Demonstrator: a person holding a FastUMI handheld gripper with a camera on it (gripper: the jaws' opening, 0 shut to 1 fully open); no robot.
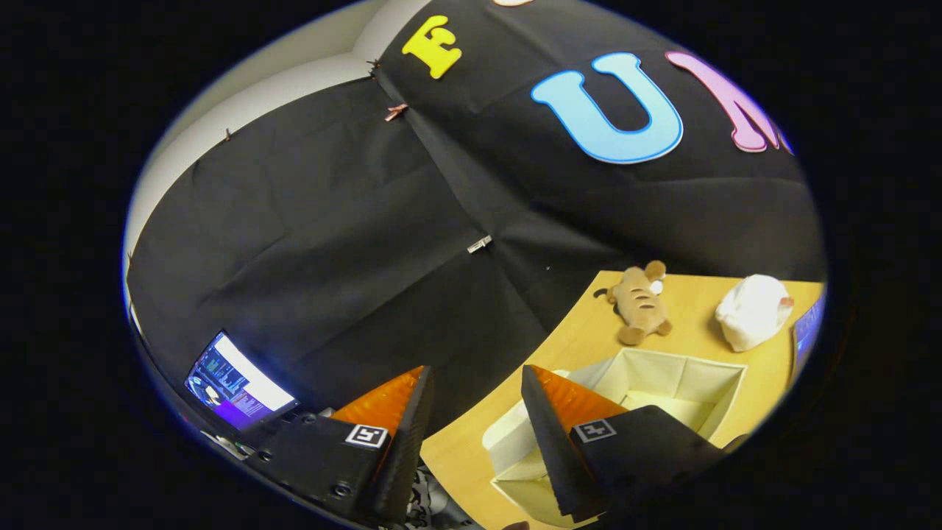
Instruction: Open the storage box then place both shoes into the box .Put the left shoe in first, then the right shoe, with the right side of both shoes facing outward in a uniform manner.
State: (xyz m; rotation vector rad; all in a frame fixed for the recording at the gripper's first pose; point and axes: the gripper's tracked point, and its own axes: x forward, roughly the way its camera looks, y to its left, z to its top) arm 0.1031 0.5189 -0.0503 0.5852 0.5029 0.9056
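Note:
The cream fabric storage box [666, 377] stands open on the wooden table [581, 335], its inside bare as far as I can see. A cream flap [513, 440] hangs out on its near left side. My gripper [475, 369] is held up above the table's left edge, open, with nothing between its fingers. One finger [559, 412] covers the box's near corner. A black-and-white patterned thing [430, 504] peeks out low between the fingers, and I cannot tell what it is. A white rounded thing [751, 311] lies beyond the box. It may be a shoe.
A brown striped plush toy [640, 300] lies on the table beyond the box, left of the white thing. A lit monitor [237, 383] stands low at the left, beside the other finger. A second screen edge [807, 331] shows at the far right.

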